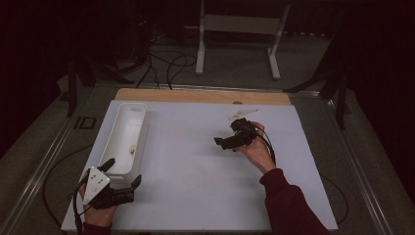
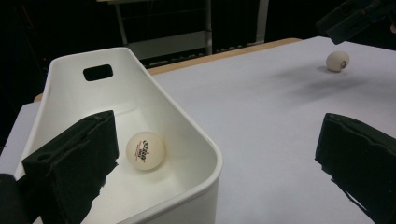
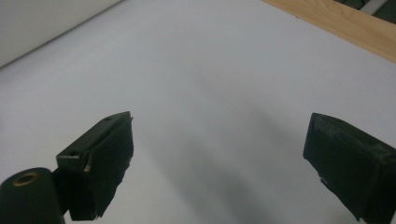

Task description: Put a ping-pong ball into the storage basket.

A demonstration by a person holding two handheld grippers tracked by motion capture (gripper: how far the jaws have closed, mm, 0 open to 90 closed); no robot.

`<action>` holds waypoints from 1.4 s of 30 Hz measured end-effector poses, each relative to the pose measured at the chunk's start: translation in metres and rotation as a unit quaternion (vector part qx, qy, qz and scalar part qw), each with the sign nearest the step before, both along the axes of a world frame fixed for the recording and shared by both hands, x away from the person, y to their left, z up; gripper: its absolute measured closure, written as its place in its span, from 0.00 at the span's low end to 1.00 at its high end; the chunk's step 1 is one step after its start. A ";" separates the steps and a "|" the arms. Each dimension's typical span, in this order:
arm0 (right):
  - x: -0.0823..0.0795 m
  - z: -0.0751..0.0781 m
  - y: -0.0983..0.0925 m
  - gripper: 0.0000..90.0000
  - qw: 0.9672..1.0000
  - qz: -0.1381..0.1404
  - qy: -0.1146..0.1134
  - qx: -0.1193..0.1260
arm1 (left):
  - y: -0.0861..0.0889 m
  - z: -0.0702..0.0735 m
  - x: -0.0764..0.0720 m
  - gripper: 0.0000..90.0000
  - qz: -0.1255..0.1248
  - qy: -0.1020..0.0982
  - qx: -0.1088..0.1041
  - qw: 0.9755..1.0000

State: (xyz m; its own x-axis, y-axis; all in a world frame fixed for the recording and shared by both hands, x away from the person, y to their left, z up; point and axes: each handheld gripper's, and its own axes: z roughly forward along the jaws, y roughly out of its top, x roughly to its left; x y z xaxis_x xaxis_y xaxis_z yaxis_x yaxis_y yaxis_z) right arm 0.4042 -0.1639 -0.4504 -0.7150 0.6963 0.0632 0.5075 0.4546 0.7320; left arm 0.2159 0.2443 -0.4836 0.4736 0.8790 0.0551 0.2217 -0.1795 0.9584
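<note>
My left gripper hangs at the near end of the white bin, its jaws spread wide and holding nothing; in the left gripper view one jaw sits over the bin's inside and the other over the bare bench outside the rim. A white ping-pong ball with a red logo lies on the bin floor, just beside the jaw that reaches in, though I cannot tell whether they touch. My right gripper is well apart, held above the middle of the bench, jaws also spread and empty. A second ball rests on the bench just below that gripper in the left gripper view.
</note>
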 end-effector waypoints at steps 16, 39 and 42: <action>0.006 -0.007 -0.020 0.09 1.000 -0.024 0.007 -0.016 | 0.000 0.000 0.000 0.00 -0.001 0.001 0.001 1.000; 0.013 -0.015 -0.043 0.09 0.998 -0.055 0.019 -0.022 | -0.001 0.000 0.000 0.00 -0.002 0.002 0.003 1.000; 0.013 -0.016 -0.043 0.09 0.998 -0.058 0.021 -0.024 | -0.001 0.000 0.000 0.00 -0.002 0.003 0.004 1.000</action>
